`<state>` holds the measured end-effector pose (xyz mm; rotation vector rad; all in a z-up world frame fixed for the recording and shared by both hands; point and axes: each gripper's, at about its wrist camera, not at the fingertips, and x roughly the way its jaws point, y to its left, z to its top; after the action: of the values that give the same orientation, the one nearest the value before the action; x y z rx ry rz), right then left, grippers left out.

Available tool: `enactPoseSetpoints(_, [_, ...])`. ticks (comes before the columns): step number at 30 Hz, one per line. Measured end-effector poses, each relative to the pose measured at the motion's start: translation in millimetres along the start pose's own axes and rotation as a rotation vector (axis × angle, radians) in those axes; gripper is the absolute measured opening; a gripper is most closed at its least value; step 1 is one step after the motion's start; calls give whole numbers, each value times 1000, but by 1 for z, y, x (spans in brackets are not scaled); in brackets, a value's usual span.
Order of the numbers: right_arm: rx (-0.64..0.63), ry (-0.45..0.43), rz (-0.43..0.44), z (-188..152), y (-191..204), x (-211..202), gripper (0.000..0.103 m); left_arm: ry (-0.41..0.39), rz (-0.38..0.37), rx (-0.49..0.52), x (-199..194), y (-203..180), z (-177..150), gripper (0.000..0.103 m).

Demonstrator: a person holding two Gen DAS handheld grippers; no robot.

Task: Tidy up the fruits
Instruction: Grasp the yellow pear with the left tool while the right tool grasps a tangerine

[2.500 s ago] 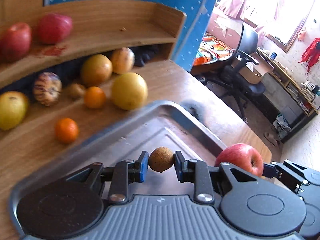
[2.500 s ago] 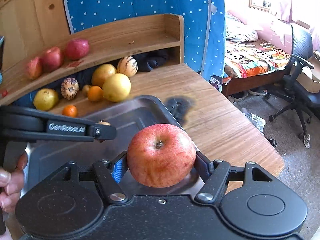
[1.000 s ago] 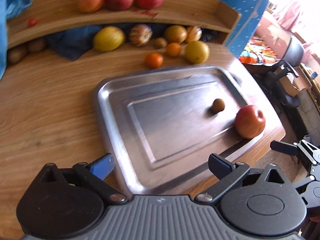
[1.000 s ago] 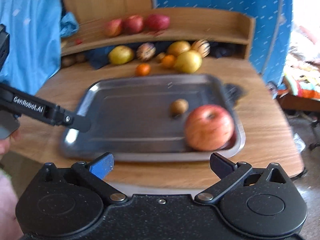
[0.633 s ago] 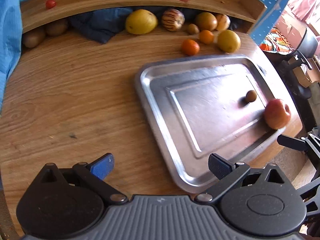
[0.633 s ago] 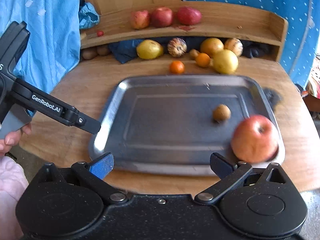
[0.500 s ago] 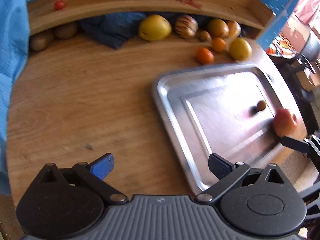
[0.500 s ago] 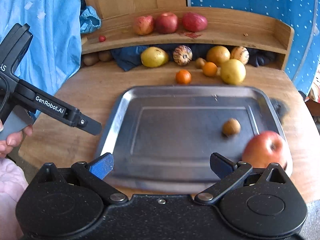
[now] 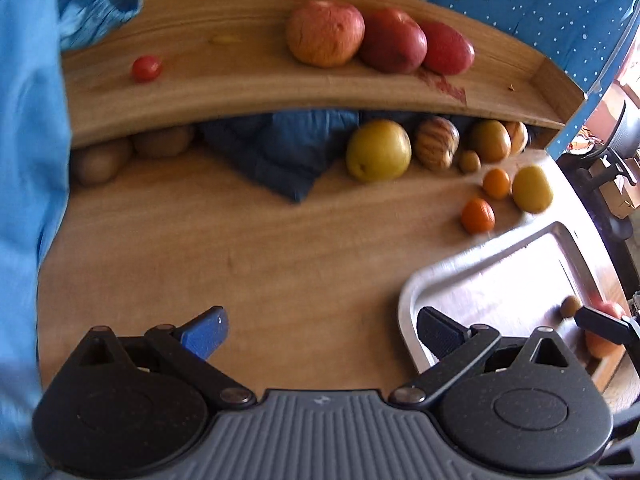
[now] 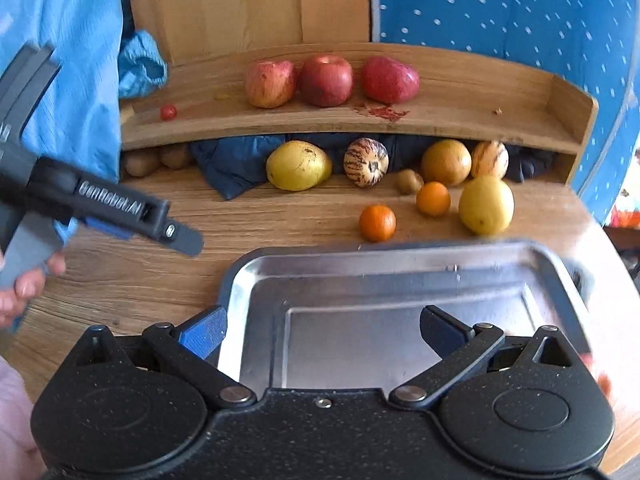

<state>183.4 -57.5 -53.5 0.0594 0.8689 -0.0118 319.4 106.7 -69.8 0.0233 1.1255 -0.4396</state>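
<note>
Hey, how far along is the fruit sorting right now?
Done: a small brown fruit and a red apple lie on the metal tray. In hand: nothing; the left tongs and right tongs are both open. Left: two small oranges, yellow and striped fruits on the wooden table, and three red apples on the shelf.

Three red apples (image 10: 326, 80) and a small red tomato (image 10: 168, 112) sit on the tan wood shelf (image 10: 460, 120). Below lie a yellow pear (image 10: 298, 165), a purple-striped cream melon (image 10: 366, 162), two oranges (image 10: 377, 223), a dark blue cloth (image 10: 236, 162) and a silver tray (image 10: 400, 272).
</note>
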Motion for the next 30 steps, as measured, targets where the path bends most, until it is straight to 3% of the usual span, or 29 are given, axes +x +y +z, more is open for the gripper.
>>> enactPoseSetpoints(5, [-15,3,-46,17,2,18,102,-40,-67,-7,17,0,29,102])
enactPoseSetpoints(12, [0,-6,-133,40,-3,47,102,-67,-162,60,51,-16,65,102])
enactPoseSetpoints(23, [39,23,-193,56,-9,94,102,-46,-208,136,91,-31,91,102])
enactPoseSetpoints(25, [46,27,-195,57,-10,100,100,-46,-213,148,94,-33,91,102])
enactPoseSetpoints(30, [65,42,-204,59,-14,111,83,-46,-221,132,100,-31,94,97])
